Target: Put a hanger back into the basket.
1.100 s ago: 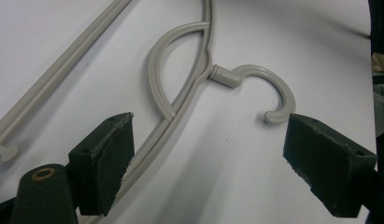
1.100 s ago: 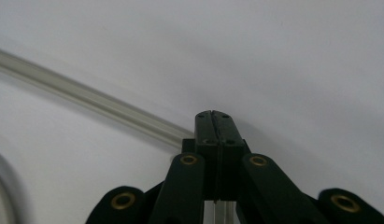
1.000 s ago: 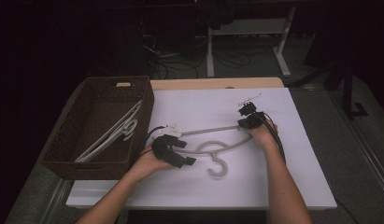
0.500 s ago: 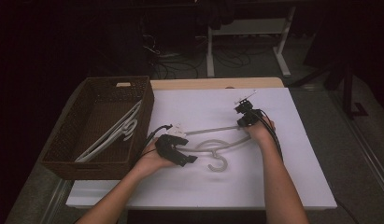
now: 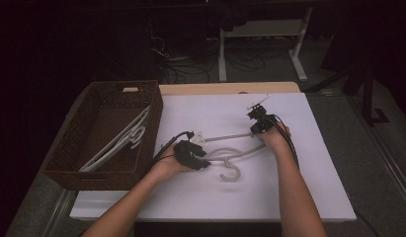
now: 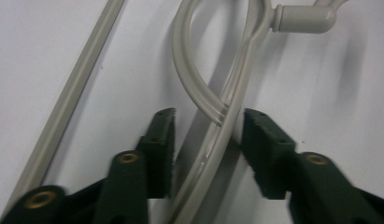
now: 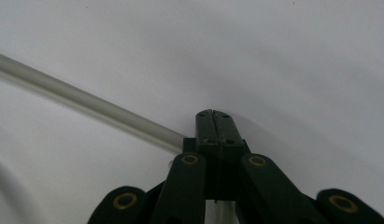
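Two bare forearms enter from the near edge of the white-covered counter [image 5: 299, 197]. Nearest lies the pale grey plastic clothes hanger [image 5: 229, 154], flat on the white surface, its open hook [image 5: 231, 174] curling toward the person and its neck joining a looped shoulder arm that sweeps away to either side. In the left gripper view the material reads as smooth, slightly glossy and grooved along its length, two curved strands crossing just ahead of the pads and a thicker round collar [image 6: 302, 18] capping the neck at the top edge; a straight bar [image 6: 73, 98] of the same grey runs diagonally at the left. The left tongs [image 6: 207, 140] straddle the crossing strands; the jaws have just been closing, the hanger arm stands between them, one pad close against it and the other with a gap, so they are apart and not yet clamped. Farther off, the right tongs [image 7: 213, 123] are pressed together on the far end of the hanger's straight bar [image 7: 82, 105], which leaves the closed tips toward the left. In the high view the left tongs [image 5: 193, 154] sit beside the hook and the right tongs [image 5: 260, 121] at the hanger's far right end. Beyond, at the counter's left, a dark brown woven rectangular basket [image 5: 67, 148] holds further white hangers [image 5: 121, 140].
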Tool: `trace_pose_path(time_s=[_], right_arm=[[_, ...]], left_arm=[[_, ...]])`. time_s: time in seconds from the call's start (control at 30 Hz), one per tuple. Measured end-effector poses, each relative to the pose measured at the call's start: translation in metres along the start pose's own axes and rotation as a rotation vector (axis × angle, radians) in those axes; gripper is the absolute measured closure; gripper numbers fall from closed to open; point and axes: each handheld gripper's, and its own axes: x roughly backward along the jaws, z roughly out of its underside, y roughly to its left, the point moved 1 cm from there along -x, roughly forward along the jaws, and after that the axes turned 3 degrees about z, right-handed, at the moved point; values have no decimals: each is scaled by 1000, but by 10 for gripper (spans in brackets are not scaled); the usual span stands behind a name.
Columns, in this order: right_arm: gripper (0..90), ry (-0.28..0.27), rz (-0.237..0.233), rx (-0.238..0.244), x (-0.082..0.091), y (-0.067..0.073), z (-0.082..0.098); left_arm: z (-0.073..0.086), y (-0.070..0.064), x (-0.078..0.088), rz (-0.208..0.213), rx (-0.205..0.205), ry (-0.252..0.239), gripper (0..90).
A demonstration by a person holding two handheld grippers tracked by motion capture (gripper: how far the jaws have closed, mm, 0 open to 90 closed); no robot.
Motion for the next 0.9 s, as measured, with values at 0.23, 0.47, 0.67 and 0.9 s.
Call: trace_pose_path(time_s=[0.23,0.47,0.67,0.9], right_arm=[[897,2,-5,-1,0,0,0],[896,1,-21,-1,0,-3,0],[895,18,-29,14,0,-3,-2],[861,-7,-84,-4,3,-8,-2]], left_arm=[[-1,0,-1,14,-40,-1,715],[-3,-4,-2,-2,-94,17,739],[-6,-6,-1,18,-99,34,747],[-6,-10,-1,54,-107,47,780]])
